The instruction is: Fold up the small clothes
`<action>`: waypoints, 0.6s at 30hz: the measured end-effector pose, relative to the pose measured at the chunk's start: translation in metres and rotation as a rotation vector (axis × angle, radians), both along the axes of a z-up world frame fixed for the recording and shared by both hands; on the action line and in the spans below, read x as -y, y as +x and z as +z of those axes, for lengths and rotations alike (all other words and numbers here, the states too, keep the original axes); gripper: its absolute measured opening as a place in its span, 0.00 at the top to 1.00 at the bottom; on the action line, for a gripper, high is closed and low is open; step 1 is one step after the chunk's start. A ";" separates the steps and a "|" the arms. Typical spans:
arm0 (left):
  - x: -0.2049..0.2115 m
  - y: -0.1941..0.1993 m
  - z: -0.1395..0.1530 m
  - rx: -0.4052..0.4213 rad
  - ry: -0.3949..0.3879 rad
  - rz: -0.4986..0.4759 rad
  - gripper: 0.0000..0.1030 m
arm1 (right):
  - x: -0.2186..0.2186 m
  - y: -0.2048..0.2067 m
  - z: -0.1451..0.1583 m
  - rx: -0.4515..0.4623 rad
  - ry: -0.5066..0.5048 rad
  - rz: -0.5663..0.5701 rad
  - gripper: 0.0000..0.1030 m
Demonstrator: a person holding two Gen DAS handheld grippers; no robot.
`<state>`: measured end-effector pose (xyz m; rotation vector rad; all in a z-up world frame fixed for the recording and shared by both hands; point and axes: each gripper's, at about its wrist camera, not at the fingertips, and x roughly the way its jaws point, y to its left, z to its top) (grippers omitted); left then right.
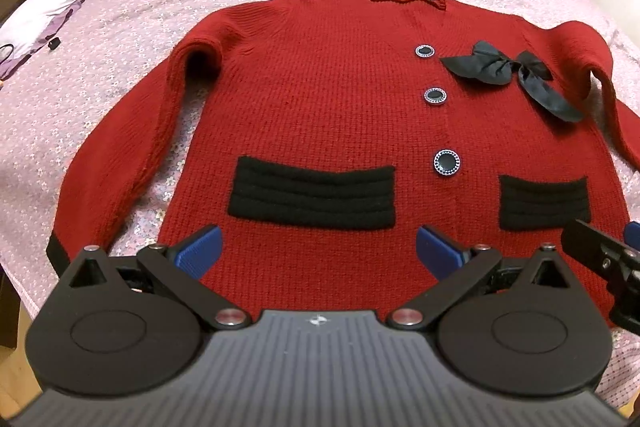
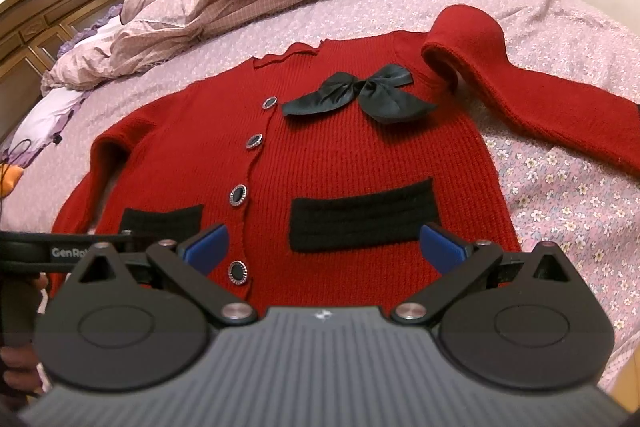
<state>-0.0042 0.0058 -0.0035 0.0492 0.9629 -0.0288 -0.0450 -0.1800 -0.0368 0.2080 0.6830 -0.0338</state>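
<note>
Cardigan: red cardigan (image 1: 328, 115) flat, front up, on the floral bedsheet (image 1: 120, 27).
Axis: hem nearest the grippers, collar pointing away.
Left gripper (image 1: 318, 251): jaws wide, holding nothing, over hem.
Right gripper (image 2: 324, 247): jaws wide, holding nothing.

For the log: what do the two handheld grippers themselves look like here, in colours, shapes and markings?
Both match. The left gripper and right gripper have blue finger pads on black linkage arms with silver pivot pins, round black housings and a ribbed grey body. White "GenRo..." lettering shows on the left one in the right wrist view.
</note>
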 end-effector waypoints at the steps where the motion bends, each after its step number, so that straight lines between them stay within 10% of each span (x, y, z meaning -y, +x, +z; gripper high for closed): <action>1: 0.000 0.000 0.000 0.000 0.002 0.000 0.00 | 0.000 0.000 0.000 -0.001 -0.001 0.000 0.00; 18: -0.001 0.000 -0.001 -0.008 0.007 0.006 0.00 | 0.000 0.001 -0.002 -0.010 0.003 -0.002 0.00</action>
